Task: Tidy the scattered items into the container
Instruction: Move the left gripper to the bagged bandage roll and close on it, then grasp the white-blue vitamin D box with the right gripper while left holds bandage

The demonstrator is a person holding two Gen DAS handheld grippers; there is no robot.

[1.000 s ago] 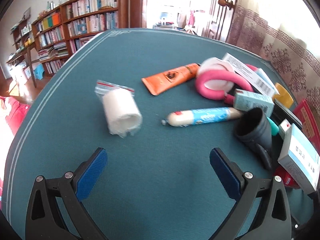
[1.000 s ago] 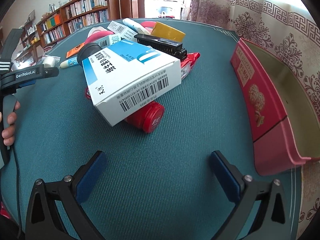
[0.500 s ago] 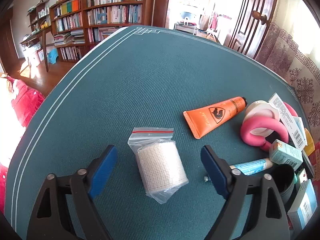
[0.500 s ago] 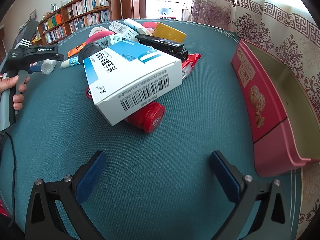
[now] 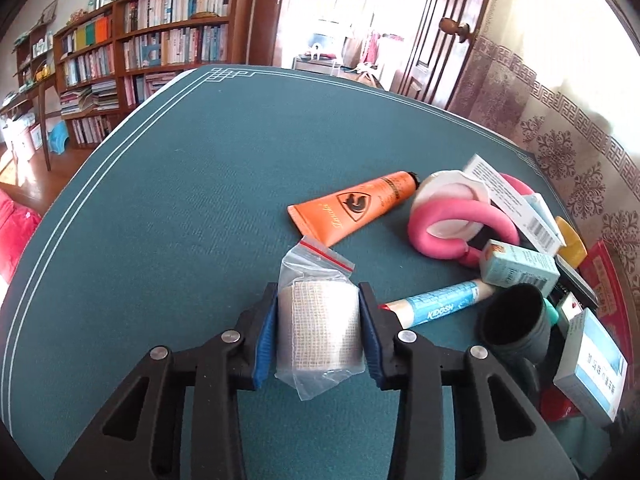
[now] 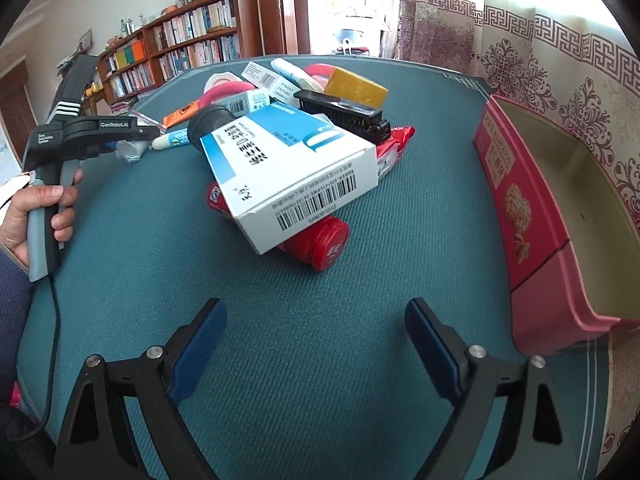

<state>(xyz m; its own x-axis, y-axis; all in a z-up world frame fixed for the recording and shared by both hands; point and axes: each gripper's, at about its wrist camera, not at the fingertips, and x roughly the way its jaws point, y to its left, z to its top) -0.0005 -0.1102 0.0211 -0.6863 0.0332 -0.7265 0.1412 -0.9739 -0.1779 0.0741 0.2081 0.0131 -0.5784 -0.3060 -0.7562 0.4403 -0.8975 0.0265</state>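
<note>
Left wrist view: the left gripper [image 5: 319, 332], low centre, has both pads pressed against a bagged gauze roll [image 5: 319, 330] (bag top poking up). The right gripper [image 6: 316, 350] gapes wide, empty; the box [image 6: 552, 216] sits at right.

- The right tongs [image 6: 316, 344] hang wide apart over bare teal counter [image 6: 360, 392], blue pads [image 6: 198, 350] gripping nothing.
- Just ahead, a white-and-blue box [image 6: 296, 176] lies tilted on a red bottle [image 6: 320, 242] — a black brush [image 6: 344, 114] and yellow block [image 6: 356, 88] sit behind.
- At right, the pink container [image 6: 532, 216] stands open, well apart from the pile.
- At far left, a hand [image 6: 36, 216] holds the left tongs [image 6: 120, 140], its tips at a clear bag [image 6: 130, 150]; whether they grip it I cannot tell.
</note>
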